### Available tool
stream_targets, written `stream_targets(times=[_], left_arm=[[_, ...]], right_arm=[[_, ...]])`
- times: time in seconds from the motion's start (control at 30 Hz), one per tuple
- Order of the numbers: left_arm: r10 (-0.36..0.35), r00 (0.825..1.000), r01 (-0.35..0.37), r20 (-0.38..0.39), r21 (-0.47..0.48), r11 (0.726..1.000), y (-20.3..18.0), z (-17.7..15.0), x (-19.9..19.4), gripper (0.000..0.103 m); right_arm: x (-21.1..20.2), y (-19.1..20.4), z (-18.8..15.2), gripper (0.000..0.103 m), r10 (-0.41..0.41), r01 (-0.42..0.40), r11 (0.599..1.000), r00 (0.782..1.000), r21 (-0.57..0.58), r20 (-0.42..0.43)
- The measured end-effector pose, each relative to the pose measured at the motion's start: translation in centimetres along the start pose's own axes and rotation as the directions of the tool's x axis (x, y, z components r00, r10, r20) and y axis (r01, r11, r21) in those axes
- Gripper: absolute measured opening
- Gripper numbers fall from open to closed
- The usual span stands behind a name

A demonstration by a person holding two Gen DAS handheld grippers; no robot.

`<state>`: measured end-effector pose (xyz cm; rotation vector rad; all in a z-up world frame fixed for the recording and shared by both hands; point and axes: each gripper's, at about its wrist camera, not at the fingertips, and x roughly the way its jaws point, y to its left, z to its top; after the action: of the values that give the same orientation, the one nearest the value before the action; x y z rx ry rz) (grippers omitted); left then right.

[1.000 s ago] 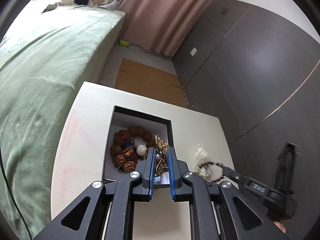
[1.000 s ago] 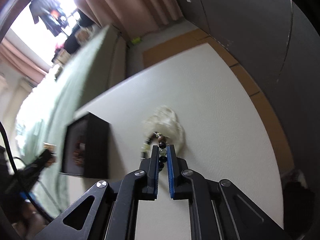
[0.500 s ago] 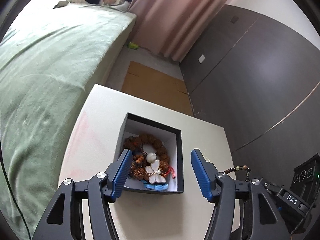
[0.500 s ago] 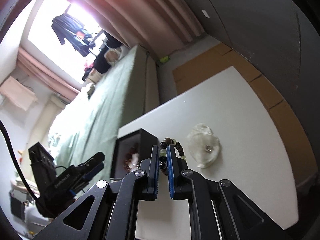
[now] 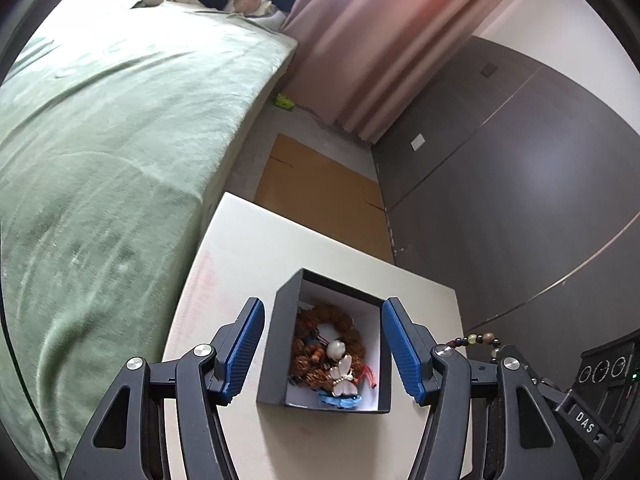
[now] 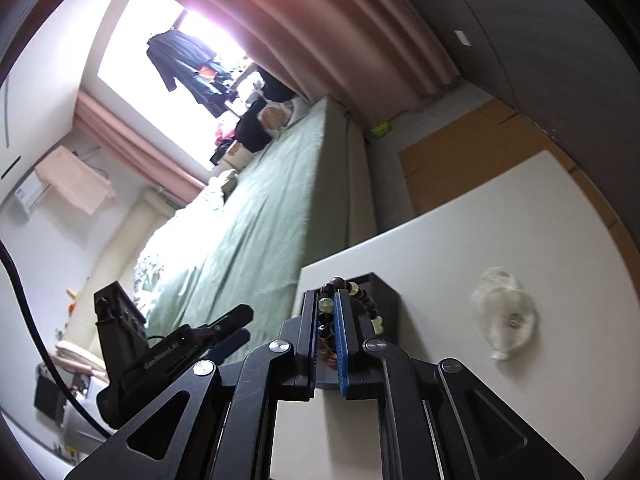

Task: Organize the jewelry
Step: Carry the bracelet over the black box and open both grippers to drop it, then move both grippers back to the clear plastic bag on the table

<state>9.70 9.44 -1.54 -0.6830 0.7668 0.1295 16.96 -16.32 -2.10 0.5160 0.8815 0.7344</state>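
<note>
A black open box (image 5: 280, 344) stands on the white table (image 5: 248, 248). Inside lie a brown bead bracelet (image 5: 352, 332), a pearl dragonfly brooch (image 5: 343, 372) and a blue piece. My left gripper (image 5: 322, 346) is open and empty, its blue pads either side of the box, above it. My right gripper (image 6: 325, 320) is shut on a beaded bracelet (image 6: 360, 298) of dark and pale green beads, held above the box's edge (image 6: 386, 300). The bracelet also shows in the left wrist view (image 5: 478, 340).
An empty clear plastic bag (image 6: 504, 320) lies on the table to the right of the box. A green bed (image 5: 100, 152) runs along the table's left side. Brown cardboard (image 5: 320, 196) lies on the floor beyond the table. A dark wardrobe (image 5: 520, 184) stands right.
My left gripper let go of the brooch into the box, opened wide and drew back. My right gripper lifted the beaded bracelet off the table and carried it left over the box.
</note>
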Motion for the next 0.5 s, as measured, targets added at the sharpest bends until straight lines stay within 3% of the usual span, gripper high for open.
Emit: stream_targets(times=[0.27,0.3,0.4,0.5], left_arm=[[0.0,1.0,0.0,0.01,-0.032,0.999,1.7,1.1,0.0,0.062],[0.0,1.0,0.0,0.009,-0.036,0.999,1.9,1.1,-0.1,0.062],[0.003,1.0,-0.003,0.002,-0.041,0.999,2.1,1.2,0.0,0.062],[-0.003,1.0,0.003,-0.001,-0.036,0.999,1.7,1.0,0.0,0.062]], right_arm=[[3.8,2.2,-0.3,0.01,0.018,-0.018,0.998,1.0,-0.059,-0.01],[4.5,2.5,-0.5,0.013,0.02,-0.022,0.997,0.999,-0.072,-0.026],[6.3,2.1,-1.1,0.038,-0.022,0.015,0.998,0.995,-0.064,-0.098],[5.9,0.8,-0.9,0.04,-0.053,0.051,0.998,0.995,-0.023,-0.084]])
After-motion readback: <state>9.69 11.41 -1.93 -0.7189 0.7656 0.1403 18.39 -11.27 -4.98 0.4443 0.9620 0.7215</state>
